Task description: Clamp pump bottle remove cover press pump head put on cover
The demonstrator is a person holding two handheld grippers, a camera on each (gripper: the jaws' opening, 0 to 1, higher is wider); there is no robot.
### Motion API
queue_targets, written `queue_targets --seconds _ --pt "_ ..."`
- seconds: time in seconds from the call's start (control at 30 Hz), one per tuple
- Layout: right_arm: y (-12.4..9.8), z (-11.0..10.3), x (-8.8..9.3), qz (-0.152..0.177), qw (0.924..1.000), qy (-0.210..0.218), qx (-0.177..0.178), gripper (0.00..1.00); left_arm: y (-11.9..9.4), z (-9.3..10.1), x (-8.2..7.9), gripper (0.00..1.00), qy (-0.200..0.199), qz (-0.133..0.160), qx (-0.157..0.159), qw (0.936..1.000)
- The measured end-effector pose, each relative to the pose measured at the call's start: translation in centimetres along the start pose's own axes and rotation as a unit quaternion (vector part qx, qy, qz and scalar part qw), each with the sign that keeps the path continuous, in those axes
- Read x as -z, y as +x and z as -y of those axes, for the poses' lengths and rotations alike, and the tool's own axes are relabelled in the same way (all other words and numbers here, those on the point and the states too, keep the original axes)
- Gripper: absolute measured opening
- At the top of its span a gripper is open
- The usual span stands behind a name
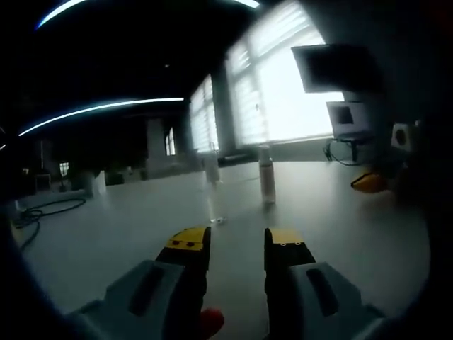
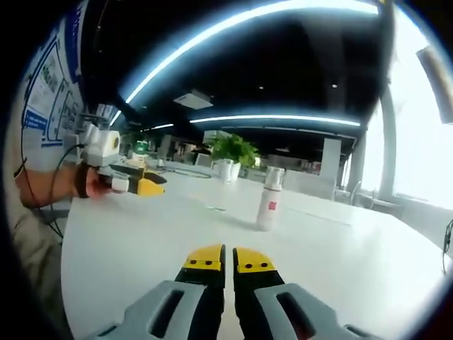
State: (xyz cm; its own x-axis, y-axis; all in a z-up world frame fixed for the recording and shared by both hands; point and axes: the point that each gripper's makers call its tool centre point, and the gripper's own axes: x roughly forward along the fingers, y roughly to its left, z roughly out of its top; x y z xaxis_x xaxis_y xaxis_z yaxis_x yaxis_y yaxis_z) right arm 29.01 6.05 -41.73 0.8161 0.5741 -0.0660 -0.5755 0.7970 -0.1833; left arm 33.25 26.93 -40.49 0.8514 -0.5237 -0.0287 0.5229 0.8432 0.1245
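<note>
Pump bottle stands upright on the white table, ahead of both grippers, untouched. My left gripper has jaws apart, holding nothing. My right gripper has jaws nearly together, holding nothing.

The pump bottle is backlit (label unreadable); the wall poster's text is too small.
</note>
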Motion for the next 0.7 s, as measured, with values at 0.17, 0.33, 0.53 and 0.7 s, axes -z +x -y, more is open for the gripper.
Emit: queue_targets --seconds 0.17,0.33,0.53,0.7 --pt "0.0 0.1 0.0 0.000 1.0000 -0.001 0.003 0.00 -0.1 0.2 -0.2 0.22 0.006 0.003 0.003 1.0000" --pt "0.0 0.1 0.0 0.000 1.0000 -0.001 0.003 0.00 0.1 0.5 -0.5 0.22 0.019 0.003 0.006 0.9998" --pt "0.0 0.1 -0.1 0.002 1.0000 -0.002 0.002 0.00 0.5 0.8 -0.8 0.22 0.027 -0.002 0.014 0.9995" --pt "0.0 0.0 -0.1 0.002 1.0000 -0.003 0.001 0.00 1.2 1.4 -1.8 0.22 0.027 0.004 0.016 0.9995"
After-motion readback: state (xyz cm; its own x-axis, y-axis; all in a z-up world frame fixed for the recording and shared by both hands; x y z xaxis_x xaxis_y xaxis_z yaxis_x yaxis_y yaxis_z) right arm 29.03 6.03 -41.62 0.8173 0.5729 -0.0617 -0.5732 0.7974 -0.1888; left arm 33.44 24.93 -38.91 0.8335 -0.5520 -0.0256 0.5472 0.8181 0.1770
